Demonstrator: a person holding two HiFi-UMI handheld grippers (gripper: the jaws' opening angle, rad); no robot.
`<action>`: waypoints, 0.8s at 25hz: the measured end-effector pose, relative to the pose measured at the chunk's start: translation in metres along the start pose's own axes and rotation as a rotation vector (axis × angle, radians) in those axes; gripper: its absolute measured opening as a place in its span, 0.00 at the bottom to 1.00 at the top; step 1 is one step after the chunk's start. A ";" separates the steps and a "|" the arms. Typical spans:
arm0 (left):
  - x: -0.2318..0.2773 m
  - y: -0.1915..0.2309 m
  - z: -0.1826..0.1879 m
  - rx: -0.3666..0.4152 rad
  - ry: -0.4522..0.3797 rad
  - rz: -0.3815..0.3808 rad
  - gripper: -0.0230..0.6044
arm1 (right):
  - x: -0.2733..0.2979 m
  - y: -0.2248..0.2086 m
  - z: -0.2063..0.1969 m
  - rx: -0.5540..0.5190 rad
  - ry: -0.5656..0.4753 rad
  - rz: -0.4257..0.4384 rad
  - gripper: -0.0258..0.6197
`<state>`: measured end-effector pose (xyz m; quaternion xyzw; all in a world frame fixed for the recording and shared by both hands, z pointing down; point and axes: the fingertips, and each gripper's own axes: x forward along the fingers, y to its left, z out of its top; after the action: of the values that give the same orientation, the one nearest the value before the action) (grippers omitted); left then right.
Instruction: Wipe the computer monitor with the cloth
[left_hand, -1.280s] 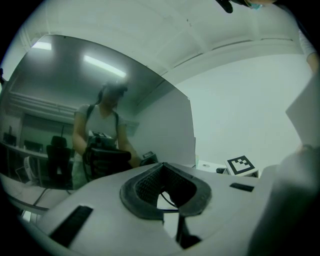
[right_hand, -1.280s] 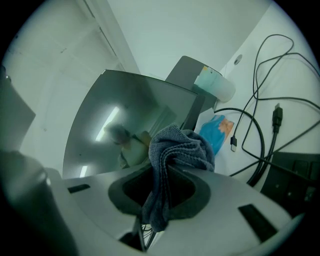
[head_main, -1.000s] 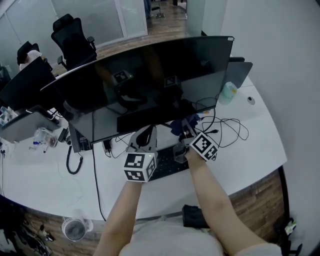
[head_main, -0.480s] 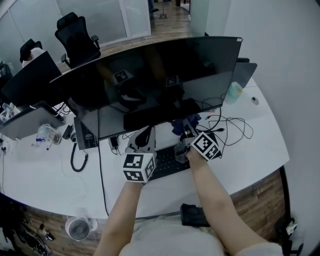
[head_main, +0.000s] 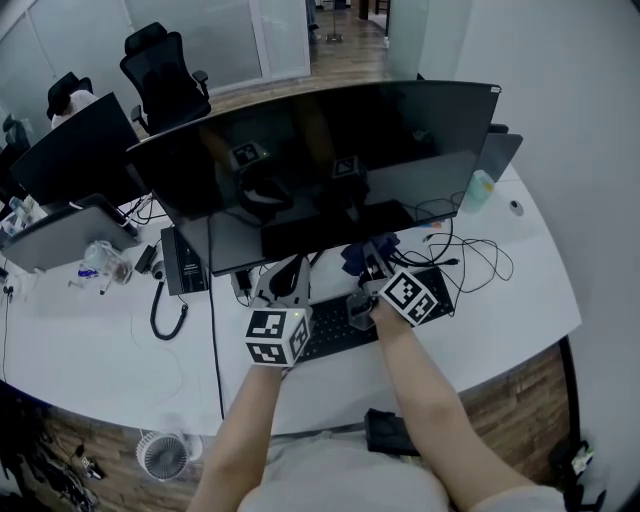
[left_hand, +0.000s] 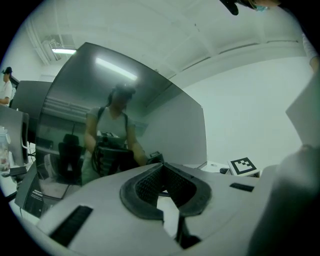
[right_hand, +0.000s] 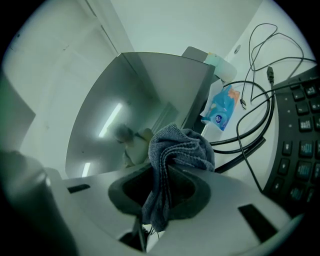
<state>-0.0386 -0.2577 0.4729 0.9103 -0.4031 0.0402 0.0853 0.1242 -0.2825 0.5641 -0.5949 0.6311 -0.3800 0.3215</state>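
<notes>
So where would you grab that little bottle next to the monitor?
Probably round its middle, coming from the front of the desk. The bottle seems to stand upright and is narrow, and the monitor crowds its left side, so the jaws could close across its body.

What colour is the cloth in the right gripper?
Dark blue-grey cloth, clearest in the right gripper view.

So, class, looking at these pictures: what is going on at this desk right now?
A person holds a two-jaw gripper in each hand over a white desk. The right gripper is clamped on a bunched grey-blue terry cloth, just below the wide dark computer monitor. The left gripper is shut and empty beside it. Wiping does not seem to have started.
</notes>
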 end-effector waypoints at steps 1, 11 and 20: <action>-0.003 0.003 0.000 -0.002 -0.001 0.002 0.05 | 0.001 0.002 -0.003 -0.002 0.002 0.001 0.14; -0.019 0.020 -0.004 -0.030 -0.008 0.024 0.05 | 0.005 0.016 -0.028 -0.022 0.040 0.008 0.14; -0.031 0.038 -0.006 -0.057 -0.020 0.040 0.05 | 0.009 0.027 -0.050 -0.035 0.069 0.020 0.14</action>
<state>-0.0879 -0.2589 0.4785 0.8996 -0.4230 0.0211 0.1062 0.0664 -0.2863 0.5663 -0.5808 0.6543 -0.3857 0.2929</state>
